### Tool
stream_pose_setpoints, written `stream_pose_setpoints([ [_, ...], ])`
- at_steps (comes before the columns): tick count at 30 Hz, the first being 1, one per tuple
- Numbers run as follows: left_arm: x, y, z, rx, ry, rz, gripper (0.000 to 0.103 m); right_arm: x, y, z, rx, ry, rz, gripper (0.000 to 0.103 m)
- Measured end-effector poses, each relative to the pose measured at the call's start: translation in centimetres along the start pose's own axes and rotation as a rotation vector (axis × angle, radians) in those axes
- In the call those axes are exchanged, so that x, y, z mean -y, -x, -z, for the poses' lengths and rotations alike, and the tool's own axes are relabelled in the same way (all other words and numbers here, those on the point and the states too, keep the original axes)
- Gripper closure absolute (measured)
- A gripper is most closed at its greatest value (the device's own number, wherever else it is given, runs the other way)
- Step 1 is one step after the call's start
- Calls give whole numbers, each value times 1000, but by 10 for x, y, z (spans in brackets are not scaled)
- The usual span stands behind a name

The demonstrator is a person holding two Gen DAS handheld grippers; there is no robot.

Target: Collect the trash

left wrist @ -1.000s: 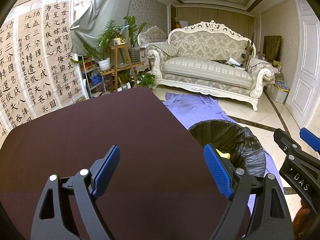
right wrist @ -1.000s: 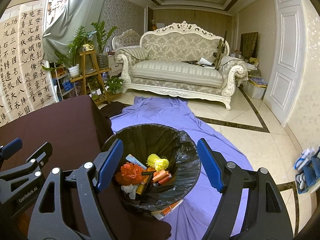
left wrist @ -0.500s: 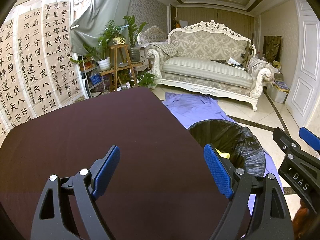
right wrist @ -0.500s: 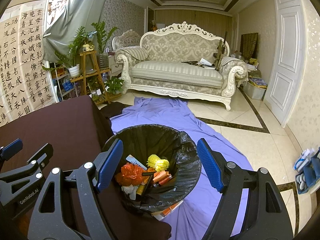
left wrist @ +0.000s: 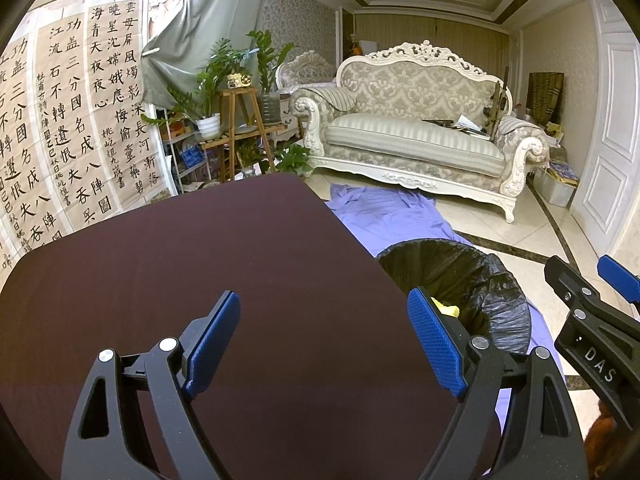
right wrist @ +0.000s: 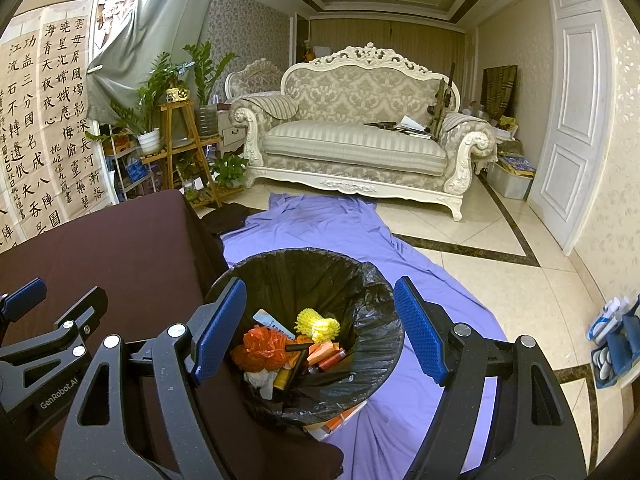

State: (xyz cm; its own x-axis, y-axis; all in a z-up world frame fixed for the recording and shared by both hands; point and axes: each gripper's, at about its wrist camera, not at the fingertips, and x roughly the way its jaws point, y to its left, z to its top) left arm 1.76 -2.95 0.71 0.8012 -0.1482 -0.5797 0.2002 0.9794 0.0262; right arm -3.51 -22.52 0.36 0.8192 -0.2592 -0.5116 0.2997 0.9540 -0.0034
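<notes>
Room: living room with a cream carved sofa (right wrist: 356, 140) at 12 o'clock, calligraphy sheets (left wrist: 68, 120) on the wall at 10 o'clock, and a purple sheet (right wrist: 332, 228) spread on the tiled floor.
Surface: dark brown table (left wrist: 200, 280), bare in the left wrist view.
Trash bin: black-lined trash bin (right wrist: 372, 280) standing upright on the purple sheet, mouth facing up, just beside the table's right edge.
Trash: yellow foam net (right wrist: 318, 322), orange bag (right wrist: 260, 346) and small tubes lying in a jumble inside the bin; no common long axis can be told.
Left gripper: left gripper (left wrist: 324, 338) angled down over the table, fingers wide apart, nothing between them; bin at its 2 o'clock.
Right gripper: right gripper (right wrist: 320, 330) angled down above the bin mouth, fingers wide apart and empty; the trash shows between them, well below.
</notes>
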Motion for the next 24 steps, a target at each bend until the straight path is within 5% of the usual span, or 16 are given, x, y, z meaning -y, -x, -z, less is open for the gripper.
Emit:
stream_pose_setpoints([
  [24,8,3,2,5,3,3,20,0,-1,0,1,0,0,28],
])
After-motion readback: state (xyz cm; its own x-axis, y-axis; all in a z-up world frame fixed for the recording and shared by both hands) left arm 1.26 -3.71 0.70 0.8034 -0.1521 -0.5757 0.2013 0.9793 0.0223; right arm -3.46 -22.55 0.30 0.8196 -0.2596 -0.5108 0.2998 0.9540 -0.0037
